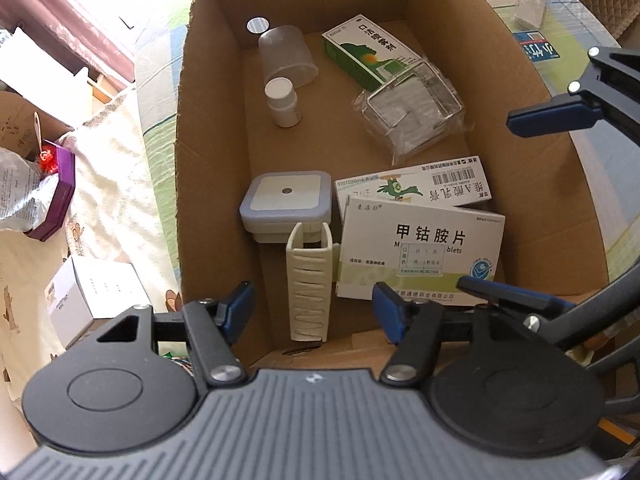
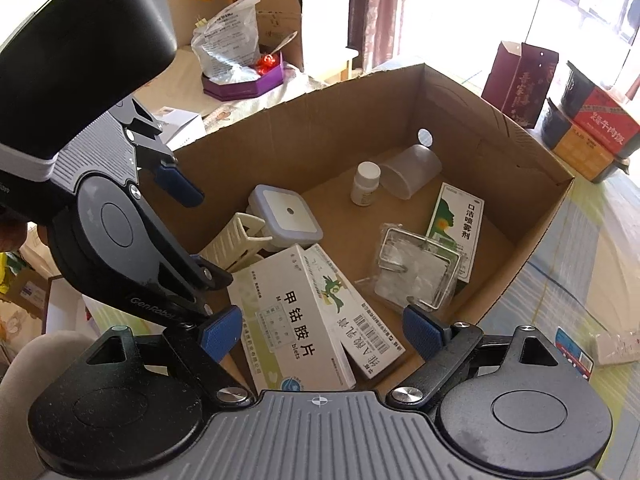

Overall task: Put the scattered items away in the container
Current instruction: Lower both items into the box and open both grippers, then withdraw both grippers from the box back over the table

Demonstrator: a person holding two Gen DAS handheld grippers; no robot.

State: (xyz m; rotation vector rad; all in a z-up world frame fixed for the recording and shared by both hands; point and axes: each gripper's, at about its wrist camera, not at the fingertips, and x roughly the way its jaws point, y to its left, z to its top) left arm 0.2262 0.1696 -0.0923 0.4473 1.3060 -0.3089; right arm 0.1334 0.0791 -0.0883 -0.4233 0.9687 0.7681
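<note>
An open cardboard box (image 1: 212, 120) (image 2: 520, 248) holds a white medicine box (image 1: 420, 256) (image 2: 296, 320) lying over a second box with a green bird (image 1: 412, 184) (image 2: 360, 320). Also inside are a green-and-white spray box (image 1: 360, 52) (image 2: 456, 228), a white pill bottle (image 1: 282, 102) (image 2: 366, 182), a clear cup (image 1: 286, 56) (image 2: 412, 170) on its side, a square night light (image 1: 286, 200) (image 2: 286, 216), a bagged wire rack (image 1: 416, 112) (image 2: 416, 272) and a cream ribbed clip (image 1: 310, 284) (image 2: 236, 240). My left gripper (image 1: 314, 314) (image 2: 196, 232) hangs open above the clip. My right gripper (image 2: 322, 332) (image 1: 528, 204) hovers open over the medicine boxes, holding nothing.
Outside the box, a blue packet (image 1: 536, 46) (image 2: 572, 344), a clear plastic piece (image 1: 530, 8) and a white flat item (image 2: 616, 346) lie on the tablecloth. Beyond it are a white carton (image 1: 92, 292), a purple tray (image 1: 60, 196) (image 2: 244, 80) and red-black food boxes (image 2: 592, 128).
</note>
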